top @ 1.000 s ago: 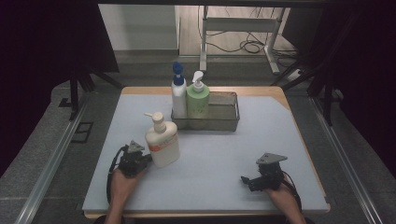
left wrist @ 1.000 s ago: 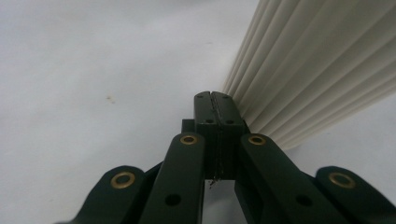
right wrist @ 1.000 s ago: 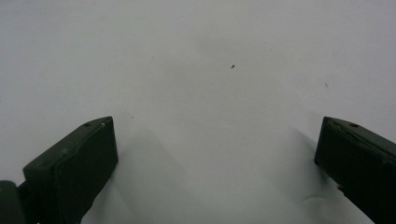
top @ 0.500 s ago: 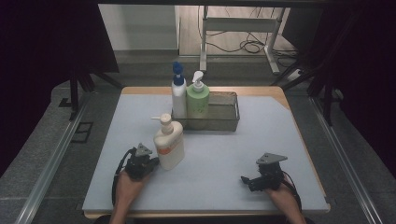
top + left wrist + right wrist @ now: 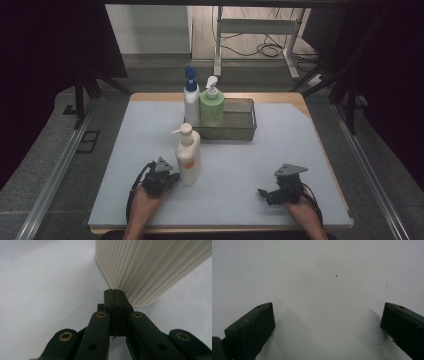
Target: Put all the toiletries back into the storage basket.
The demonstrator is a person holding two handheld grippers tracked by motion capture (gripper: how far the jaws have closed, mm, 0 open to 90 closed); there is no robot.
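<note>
Left gripper (image 5: 115, 291) closed empty, tips against cream bottle (image 5: 188, 156); right gripper (image 5: 266, 194) wide apart, well right of bottle.

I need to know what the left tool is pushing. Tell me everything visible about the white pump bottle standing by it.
The white pump bottle stands upright on the pale blue table mat, in front of the wire basket and apart from it. It looks like cream-coloured plastic, with fine vertical ribs on its body in the left gripper view, an orange label low on its front, and a white pump head whose spout points left. The left tool, jaws shut, has its tips right at the bottle's lower side.
</note>
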